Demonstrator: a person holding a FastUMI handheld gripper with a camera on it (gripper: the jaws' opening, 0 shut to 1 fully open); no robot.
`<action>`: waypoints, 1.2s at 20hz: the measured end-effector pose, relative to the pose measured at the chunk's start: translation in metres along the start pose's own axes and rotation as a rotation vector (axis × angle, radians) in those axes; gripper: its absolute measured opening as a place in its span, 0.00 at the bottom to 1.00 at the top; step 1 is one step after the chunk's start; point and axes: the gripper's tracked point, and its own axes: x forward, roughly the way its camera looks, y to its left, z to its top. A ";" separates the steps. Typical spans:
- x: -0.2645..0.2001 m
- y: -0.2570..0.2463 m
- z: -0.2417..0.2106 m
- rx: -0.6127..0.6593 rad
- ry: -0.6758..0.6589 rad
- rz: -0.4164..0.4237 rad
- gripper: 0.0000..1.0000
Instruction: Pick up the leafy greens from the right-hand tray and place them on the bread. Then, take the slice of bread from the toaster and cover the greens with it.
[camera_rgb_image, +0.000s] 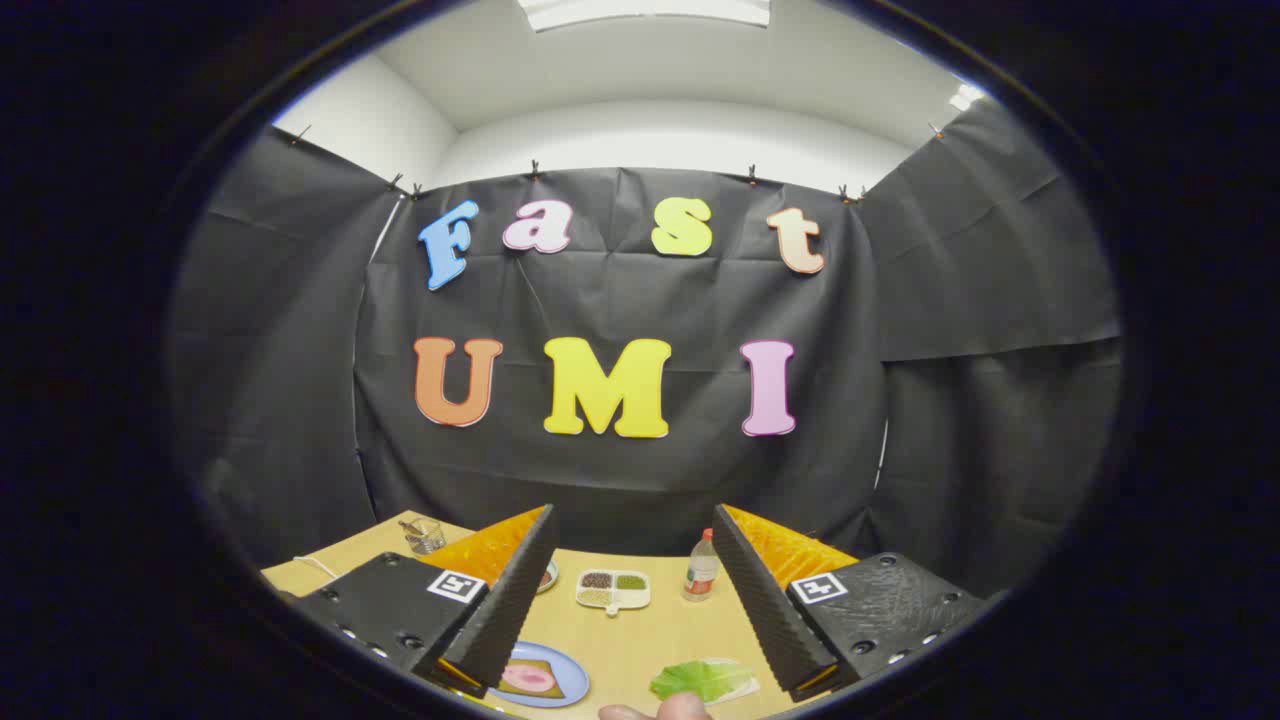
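My gripper (632, 600) is held well above the wooden table (640, 640), its fingers wide apart with nothing between them. Below and between the fingers, the leafy greens (695, 680) lie on a small white tray (738, 686), closer to the right finger. Beside the left finger a blue plate (565, 688) carries a slice of bread (530, 680) topped with a pink slice of ham. A fingertip of a person's hand (660, 711) shows just in front of the greens.
Farther back on the table stand a white divided dish (613, 589) of dark and green grains, a small bottle with a red cap (702, 567), and a glass jar (424, 536) at the far left. Black cloth walls close the booth behind.
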 end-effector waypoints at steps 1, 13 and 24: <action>0.000 0.001 0.001 0.010 0.005 0.002 0.95; -0.012 -0.002 0.009 0.037 0.007 -0.022 0.95; -0.005 -0.010 -0.002 0.028 0.039 0.001 0.95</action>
